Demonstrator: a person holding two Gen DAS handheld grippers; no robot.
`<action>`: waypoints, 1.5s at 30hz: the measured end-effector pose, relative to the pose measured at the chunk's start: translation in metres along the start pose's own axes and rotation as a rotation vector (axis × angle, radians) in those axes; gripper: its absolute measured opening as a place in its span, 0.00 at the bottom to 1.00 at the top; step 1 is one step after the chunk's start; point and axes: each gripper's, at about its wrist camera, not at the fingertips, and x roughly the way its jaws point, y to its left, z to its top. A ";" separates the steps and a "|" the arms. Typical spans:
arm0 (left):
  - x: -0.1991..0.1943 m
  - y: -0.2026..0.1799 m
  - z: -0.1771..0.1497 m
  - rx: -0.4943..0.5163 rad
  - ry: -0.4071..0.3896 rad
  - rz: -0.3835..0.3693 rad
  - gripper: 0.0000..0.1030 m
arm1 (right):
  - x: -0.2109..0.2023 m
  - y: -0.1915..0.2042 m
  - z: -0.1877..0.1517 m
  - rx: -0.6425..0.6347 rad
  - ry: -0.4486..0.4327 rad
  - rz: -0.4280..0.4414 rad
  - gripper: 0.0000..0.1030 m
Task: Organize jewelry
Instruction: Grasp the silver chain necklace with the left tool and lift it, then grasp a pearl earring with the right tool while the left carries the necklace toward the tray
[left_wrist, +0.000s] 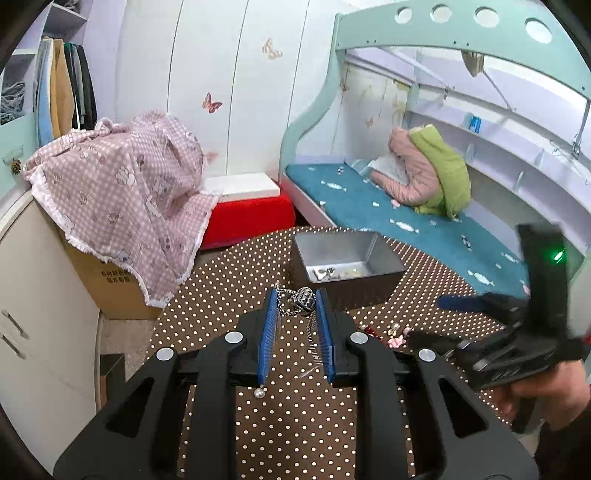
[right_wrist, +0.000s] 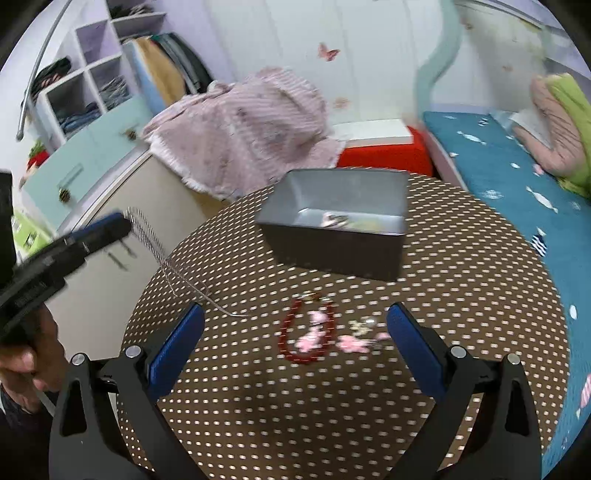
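My left gripper (left_wrist: 295, 299) is shut on a silver chain necklace with a dark studded pendant (left_wrist: 303, 300); its chain hangs down to the table. It is held just in front of the grey metal box (left_wrist: 347, 258), which holds a few small pieces. In the right wrist view the left gripper (right_wrist: 110, 227) is at the left with the chain (right_wrist: 155, 243) dangling. My right gripper (right_wrist: 295, 332) is open above a red bead bracelet (right_wrist: 291, 343) and pink pieces (right_wrist: 314, 332). The box (right_wrist: 332, 229) is beyond them.
The round table (left_wrist: 295, 424) has a brown polka-dot cloth. A small pearl bead (left_wrist: 259, 393) lies on it. A cabinet with a pink checked cloth (left_wrist: 122, 192) stands to the left, a red box (left_wrist: 247, 218) behind, a teal bed (left_wrist: 406, 218) to the right.
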 end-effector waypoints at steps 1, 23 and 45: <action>-0.006 0.000 0.002 0.002 -0.009 -0.004 0.21 | 0.003 0.004 -0.001 -0.011 0.009 0.013 0.93; -0.036 0.027 0.014 -0.026 -0.051 0.063 0.21 | 0.110 0.095 -0.009 -0.253 0.125 0.131 0.63; -0.023 0.046 0.007 -0.053 -0.028 0.103 0.21 | 0.058 0.059 -0.007 -0.245 0.023 0.117 0.09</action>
